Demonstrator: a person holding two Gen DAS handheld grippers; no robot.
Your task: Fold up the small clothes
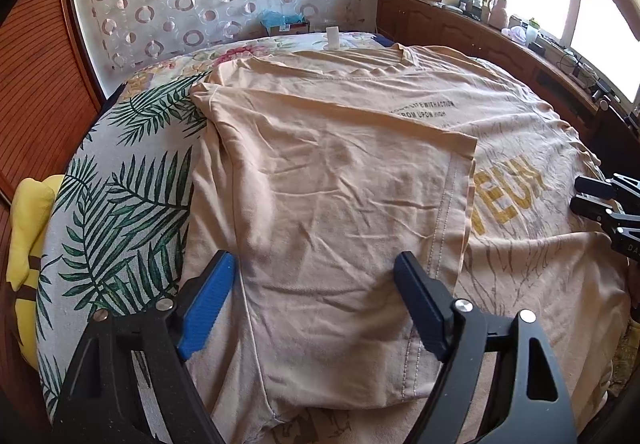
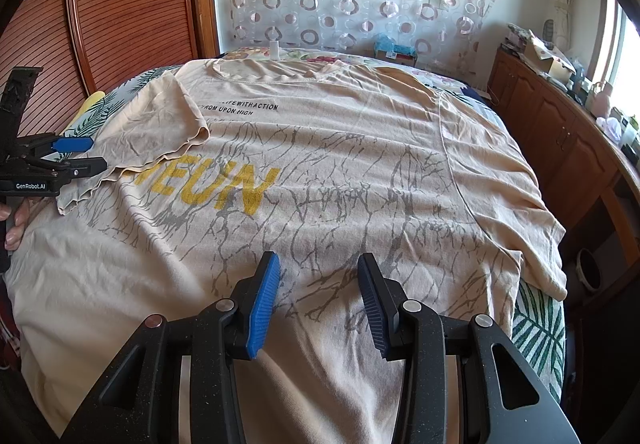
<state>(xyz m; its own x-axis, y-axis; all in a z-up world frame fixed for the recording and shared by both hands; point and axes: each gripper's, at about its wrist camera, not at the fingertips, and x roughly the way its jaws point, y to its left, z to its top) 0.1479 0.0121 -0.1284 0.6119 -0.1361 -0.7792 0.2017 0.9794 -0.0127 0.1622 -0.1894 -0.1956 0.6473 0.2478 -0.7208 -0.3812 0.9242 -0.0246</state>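
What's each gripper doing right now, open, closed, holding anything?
Left gripper: open, nothing between the pads, over the folded-in sleeve of the t-shirt.
Right gripper: open, holding nothing, above the t-shirt's lower front.

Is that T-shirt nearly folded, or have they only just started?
Only just started. Done: the left sleeve is folded in over the beige T-shirt. In hand: nothing; the left gripper hangs open over that flap and the right gripper is open too. Left: the right sleeve still lies spread out.
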